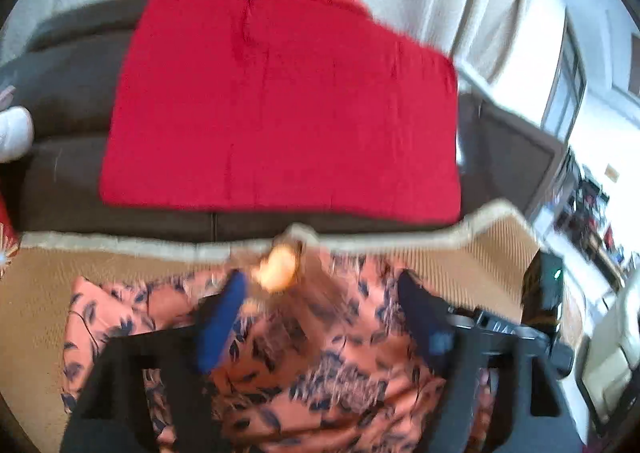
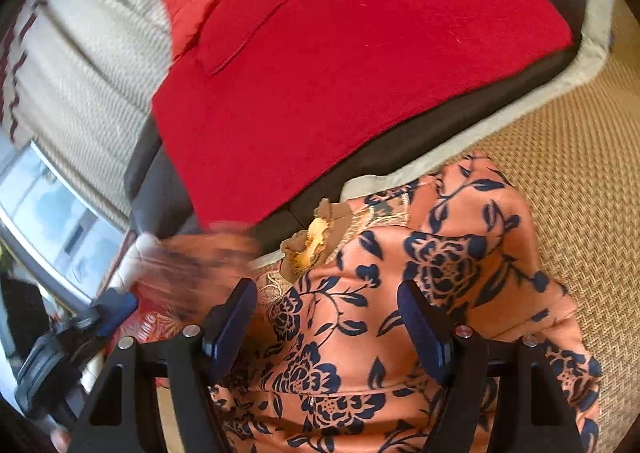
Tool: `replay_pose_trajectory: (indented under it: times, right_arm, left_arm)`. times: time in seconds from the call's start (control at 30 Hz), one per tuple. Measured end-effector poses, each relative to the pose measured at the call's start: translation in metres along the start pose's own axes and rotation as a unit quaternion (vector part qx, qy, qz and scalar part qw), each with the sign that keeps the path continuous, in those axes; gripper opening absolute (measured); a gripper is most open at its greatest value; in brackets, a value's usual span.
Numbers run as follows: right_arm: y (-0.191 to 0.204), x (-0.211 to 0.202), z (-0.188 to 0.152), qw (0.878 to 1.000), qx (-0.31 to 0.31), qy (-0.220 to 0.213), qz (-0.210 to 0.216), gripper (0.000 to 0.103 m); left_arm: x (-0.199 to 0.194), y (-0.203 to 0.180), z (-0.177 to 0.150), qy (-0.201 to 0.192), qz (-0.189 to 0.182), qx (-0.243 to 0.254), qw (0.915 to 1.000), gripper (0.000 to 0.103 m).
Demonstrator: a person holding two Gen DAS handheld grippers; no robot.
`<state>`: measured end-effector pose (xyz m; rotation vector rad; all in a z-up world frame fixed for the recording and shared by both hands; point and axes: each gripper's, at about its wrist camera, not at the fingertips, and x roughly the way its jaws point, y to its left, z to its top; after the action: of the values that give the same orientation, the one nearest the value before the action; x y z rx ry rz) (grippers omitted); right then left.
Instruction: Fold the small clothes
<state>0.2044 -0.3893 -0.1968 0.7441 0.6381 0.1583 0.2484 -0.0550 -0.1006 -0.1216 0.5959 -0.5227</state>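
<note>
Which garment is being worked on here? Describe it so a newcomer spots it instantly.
Find the dark sofa with the big red cloth spread across its seat. On the woven tan rug just in front lies a crumpled orange garment. Its dark-blue flower print sets it apart from the plain red cloth.

woven rug (image 2: 560,173) beside dark sofa (image 1: 68,93).

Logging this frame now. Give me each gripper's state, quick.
Left gripper: open, over the orange floral garment, holding nothing.
Right gripper: open, over the same garment, holding nothing.
</note>
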Motion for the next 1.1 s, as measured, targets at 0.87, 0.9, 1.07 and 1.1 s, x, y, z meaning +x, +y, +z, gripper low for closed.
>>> replay_pose_trajectory:
  times: [0.87,0.9,1.07,1.1]
  right_arm:
    - [0.092,0.069,-0.042,0.968,-0.224,0.012,-0.116,0.014]
    - [0.095,0.057,-0.036,0.966,-0.227,-0.015,-0.121,0.014]
    - [0.045,0.016,0.007,0.971,-0.128,-0.086,-0.180,0.014]
    - [0.028,0.012,0.014,0.973,-0.100,-0.082,-0.189,0.014]
  left_arm:
    - [0.002,0.172,-0.050,0.050,0.227,-0.151,0.9608,0.083]
    - [0.002,0.172,-0.049,0.050,0.228,-0.151,0.9607,0.083]
    - [0.008,0.164,-0.049,0.057,0.227,-0.140,0.9621,0.083]
    - [0.013,0.160,-0.050,0.063,0.224,-0.133,0.9634,0.083]
